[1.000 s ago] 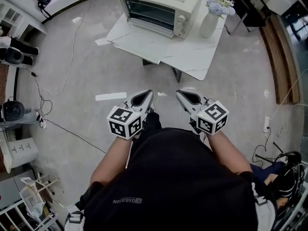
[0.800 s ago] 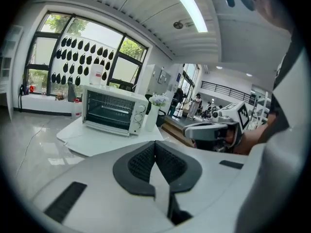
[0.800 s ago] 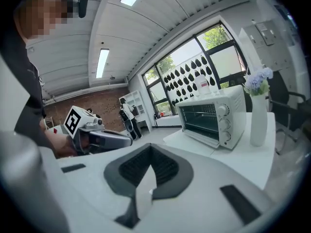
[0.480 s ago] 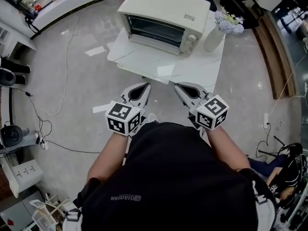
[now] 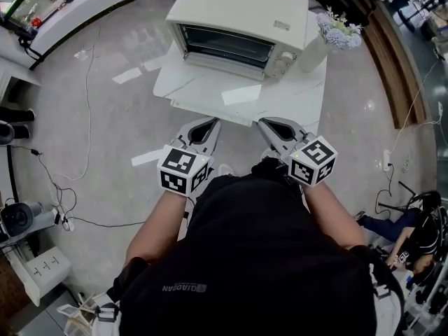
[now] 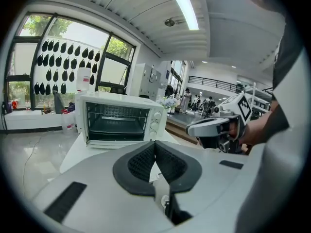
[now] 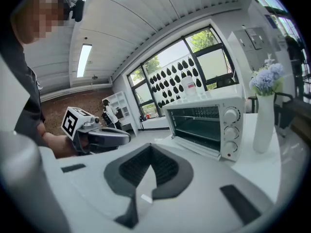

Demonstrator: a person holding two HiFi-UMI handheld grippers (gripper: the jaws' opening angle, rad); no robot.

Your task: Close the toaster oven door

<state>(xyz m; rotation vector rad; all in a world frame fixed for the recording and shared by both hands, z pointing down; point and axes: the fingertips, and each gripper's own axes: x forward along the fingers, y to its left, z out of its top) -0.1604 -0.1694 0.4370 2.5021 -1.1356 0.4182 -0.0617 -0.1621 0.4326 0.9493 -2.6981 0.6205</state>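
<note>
Mid-frame, the left gripper [image 5: 208, 126] and right gripper [image 5: 269, 126] each have their ribbed black pads pressed together, empty. Beyond, at top centre, the boxy cream toaster oven [image 5: 238, 19] sits on a glossy white marble table [image 5: 294, 96], its door [image 7: 197, 146] folded down open.

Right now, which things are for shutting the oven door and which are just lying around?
For the job: cream toaster oven, its folded-down glass door, left gripper, right gripper (jaws shut, empty).
Just lying about: white vase of pale flowers, thin floor cable, white paper strip on the floor.
</note>
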